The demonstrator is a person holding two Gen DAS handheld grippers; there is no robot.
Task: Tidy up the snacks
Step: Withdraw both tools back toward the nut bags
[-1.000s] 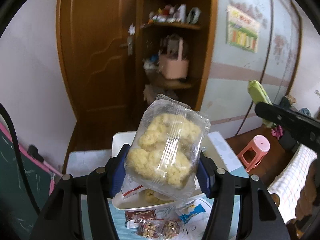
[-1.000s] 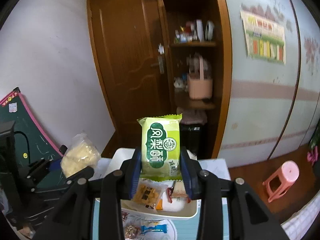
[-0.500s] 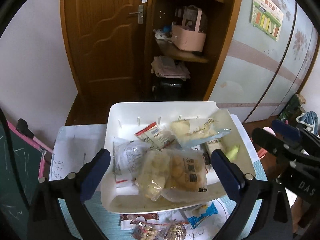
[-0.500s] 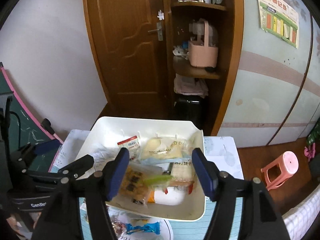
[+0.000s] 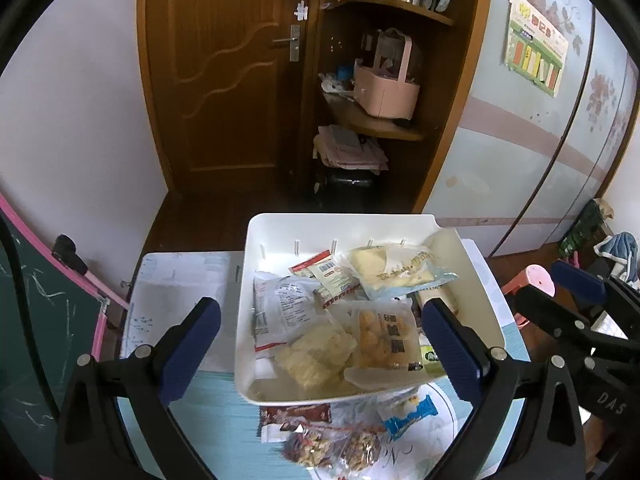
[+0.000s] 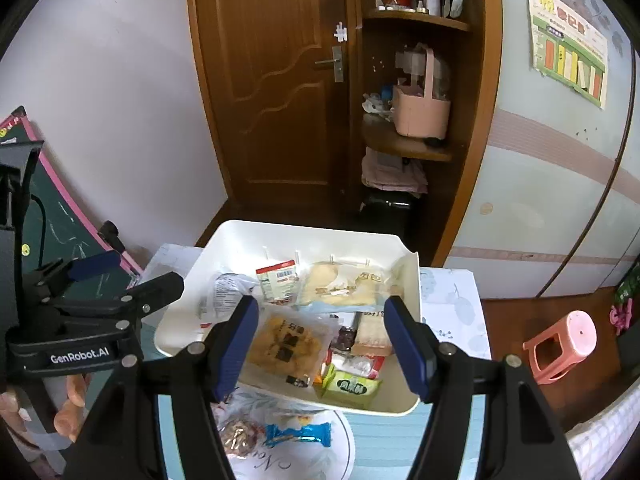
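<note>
A white bin point(image 5: 256, 240) point(image 6: 240, 236) on the table holds several snack packets. The clear packet of pale yellow puffs point(image 5: 316, 354) lies at its near edge, beside a yellow biscuit packet point(image 5: 386, 340) point(image 6: 286, 344). The green packet point(image 6: 352, 388) lies at the bin's near right corner. My left gripper point(image 5: 320, 354) is open and empty above the bin's near edge. My right gripper point(image 6: 320, 344) is open and empty above the bin. Each gripper shows in the other's view, the left one point(image 6: 120, 284) and the right one point(image 5: 560, 292).
On the table in front of the bin lie a blue wrapped snack point(image 5: 408, 412) point(image 6: 298, 434), a nut packet point(image 5: 332, 446) and a dark red packet point(image 5: 296, 414). A chalkboard point(image 5: 36, 320) stands left, a pink stool point(image 6: 564, 340) right. Door and shelves stand behind.
Both grippers opened and let go: the yellow puff packet and the green packet dropped into the bin. Both grippers now point down over the bin.
</note>
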